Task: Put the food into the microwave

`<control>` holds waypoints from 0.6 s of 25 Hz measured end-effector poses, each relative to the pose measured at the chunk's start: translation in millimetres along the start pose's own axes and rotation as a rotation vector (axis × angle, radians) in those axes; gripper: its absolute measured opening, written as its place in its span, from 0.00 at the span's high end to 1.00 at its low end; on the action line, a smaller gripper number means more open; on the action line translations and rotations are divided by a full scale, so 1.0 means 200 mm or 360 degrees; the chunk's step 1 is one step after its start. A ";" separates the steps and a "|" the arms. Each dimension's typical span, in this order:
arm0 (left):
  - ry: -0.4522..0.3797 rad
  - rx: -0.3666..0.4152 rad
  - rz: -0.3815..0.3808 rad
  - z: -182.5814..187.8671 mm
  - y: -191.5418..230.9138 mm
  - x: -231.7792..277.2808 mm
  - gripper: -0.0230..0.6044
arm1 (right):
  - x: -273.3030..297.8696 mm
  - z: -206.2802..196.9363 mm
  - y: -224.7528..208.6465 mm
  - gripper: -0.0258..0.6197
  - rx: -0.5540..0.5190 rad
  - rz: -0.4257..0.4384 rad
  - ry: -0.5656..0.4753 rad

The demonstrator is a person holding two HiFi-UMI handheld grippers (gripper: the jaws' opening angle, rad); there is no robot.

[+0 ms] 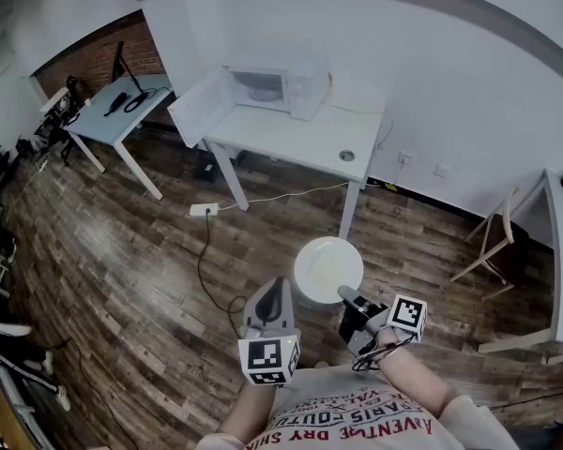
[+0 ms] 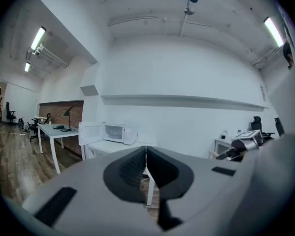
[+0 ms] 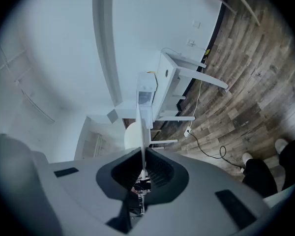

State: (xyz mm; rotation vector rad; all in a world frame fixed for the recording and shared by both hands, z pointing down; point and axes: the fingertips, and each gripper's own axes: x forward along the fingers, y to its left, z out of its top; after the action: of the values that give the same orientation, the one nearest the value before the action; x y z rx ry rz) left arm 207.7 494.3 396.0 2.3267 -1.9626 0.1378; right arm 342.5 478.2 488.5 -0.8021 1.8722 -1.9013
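Head view: left gripper (image 1: pixel 280 287), held low in front of the person's printed shirt (image 1: pixel 357 425), jaws pressed together, nothing between them; right gripper (image 1: pixel 343 294), just beside it, pinching the near rim of a white plate (image 1: pixel 328 268); the plate is held roughly level above the wooden floor (image 1: pixel 122 279), with a faint pale-yellow patch at its middle, too indistinct to identify; microwave (image 1: pixel 267 87), white, door (image 1: pixel 200 107) swung open to the left, standing on the far-left end of a white table (image 1: pixel 310 139) against the wall, well apart from the plate; second table (image 1: pixel 113 115) further left; power strip (image 1: pixel 204 210) on the floor with a cable trailing toward the person; chair (image 1: pixel 493 242) at right.

Left gripper view: left gripper (image 2: pixel 146 154), both dark pads meeting along a single seam, empty; microwave (image 2: pixel 117 132) straight ahead beyond the jaws, its open door (image 2: pixel 91 133) on the left side; second table (image 2: pixel 56 132) at left; right gripper's marker cube (image 2: pixel 246 142) at the right edge.

Right gripper view: picture rolled on its side; right gripper (image 3: pixel 141 156), jaws closed tight on the plate (image 3: pixel 132 136), whose rim runs as a thin line up from between the pads; white table (image 3: pixel 174 70) and floor (image 3: pixel 246 97) beyond.
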 end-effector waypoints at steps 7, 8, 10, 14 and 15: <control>-0.0007 0.0049 -0.0021 0.00 -0.02 0.00 0.95 | 0.00 -0.01 -0.02 0.92 -0.0005 -0.0026 0.0000; -0.0008 0.0056 -0.0027 0.00 -0.03 0.01 0.95 | 0.00 -0.01 -0.02 0.92 -0.0005 -0.0027 0.0002; -0.0006 0.0049 -0.0035 0.00 -0.03 0.01 0.95 | 0.00 0.00 -0.02 0.92 -0.0007 -0.0038 0.0004; -0.0001 0.0044 -0.0033 -0.01 -0.01 0.01 0.95 | 0.01 -0.01 -0.03 0.92 0.0009 -0.0055 0.0007; 0.0000 0.0040 -0.0031 -0.01 0.00 0.01 0.95 | 0.02 -0.01 -0.04 0.92 0.0014 -0.0052 0.0008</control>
State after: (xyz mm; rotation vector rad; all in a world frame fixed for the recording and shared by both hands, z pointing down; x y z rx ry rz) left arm 208.8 492.1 399.1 2.3605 -1.9487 0.1625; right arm 339.4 478.1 496.5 -0.8310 1.8637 -1.9316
